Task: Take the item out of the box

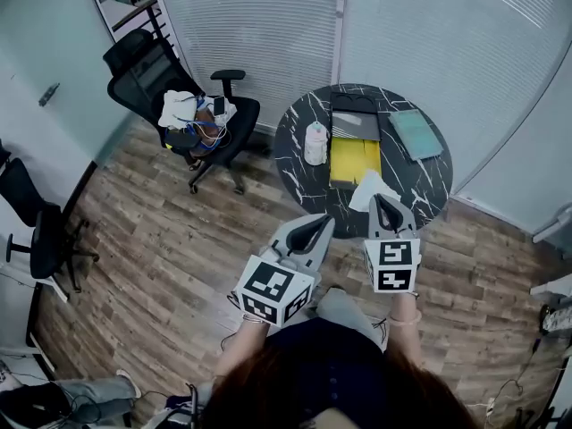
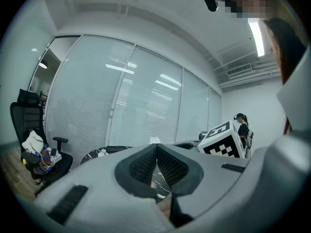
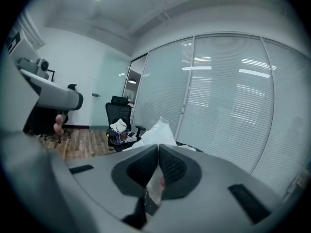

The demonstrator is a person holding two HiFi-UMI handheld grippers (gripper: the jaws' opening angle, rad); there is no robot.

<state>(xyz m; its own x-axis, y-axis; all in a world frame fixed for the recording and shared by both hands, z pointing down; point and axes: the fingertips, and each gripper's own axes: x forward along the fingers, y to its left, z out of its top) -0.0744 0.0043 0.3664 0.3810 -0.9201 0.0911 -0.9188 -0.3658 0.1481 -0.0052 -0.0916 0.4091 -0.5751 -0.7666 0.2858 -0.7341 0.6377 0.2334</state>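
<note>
1. Right gripper [image 1: 385,200]: we have it clenched on the white packet [image 1: 368,188]. In the right gripper view the two jaws meet at their tips, with the thin film of the packet pinched between the pads.

2. Packet position: the packet is outside the yellow box [image 1: 355,161]. It hangs over the near edge of the round marble table [image 1: 295,177], just beside the box's near right corner. Whether its lower edge touches the table top, we cannot tell.

3. Packet orientation: the packet extends forward from the jaw tips, away from us and towards the box. In the right gripper view it stands up above the jaws and ends in a pointed corner. It is crumpled, so we cannot fix a long axis beyond this forward run.

4. Box: it lies open near the middle of the table, with its long side running away from us. Its grey lid [image 1: 356,125] lies at the far end.

5. Left gripper [image 1: 320,222]: we hold it clenched and empty, with pad against pad. It is off the table's near edge, to the left of the right gripper.

6. Other items: a white bottle [image 1: 315,143] stands left of the box. A teal notebook [image 1: 416,132] lies to the right, towards the far edge.
</note>
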